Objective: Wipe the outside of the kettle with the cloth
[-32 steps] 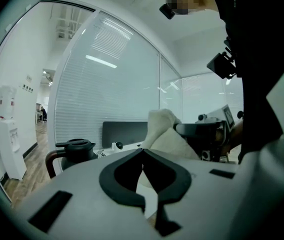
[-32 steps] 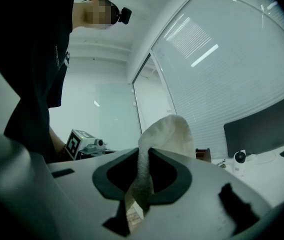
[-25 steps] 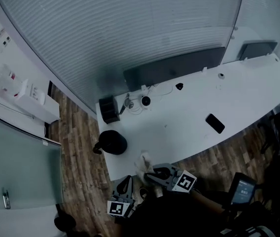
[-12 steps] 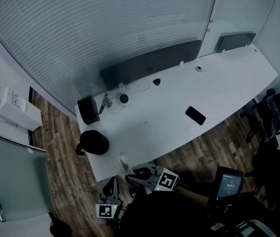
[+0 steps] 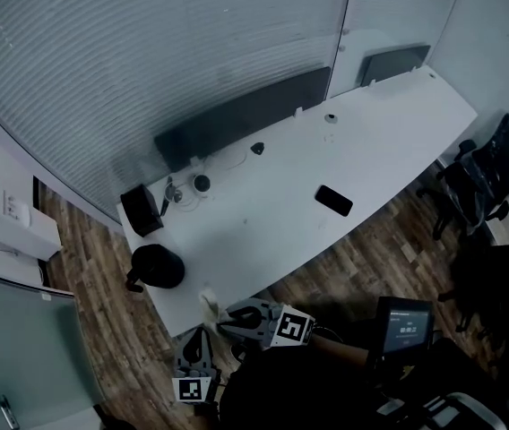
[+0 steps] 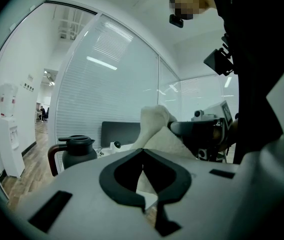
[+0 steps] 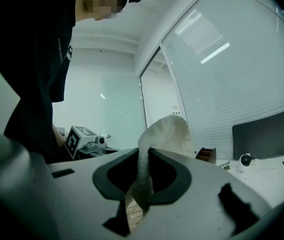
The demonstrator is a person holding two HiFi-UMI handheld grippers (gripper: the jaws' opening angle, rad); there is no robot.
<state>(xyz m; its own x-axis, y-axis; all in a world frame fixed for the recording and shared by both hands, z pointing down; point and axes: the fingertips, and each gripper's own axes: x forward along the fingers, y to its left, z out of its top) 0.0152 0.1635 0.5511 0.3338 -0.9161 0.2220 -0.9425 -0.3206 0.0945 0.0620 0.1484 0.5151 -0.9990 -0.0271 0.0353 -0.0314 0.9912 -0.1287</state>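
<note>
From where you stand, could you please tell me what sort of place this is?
Most likely an office meeting room: a long white table, black office chairs near its end, and a glass partition wall with blinds behind it.

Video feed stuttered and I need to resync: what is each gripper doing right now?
The left gripper is closed, with nothing between its jaws.
The right gripper is closed on the cloth.
</note>
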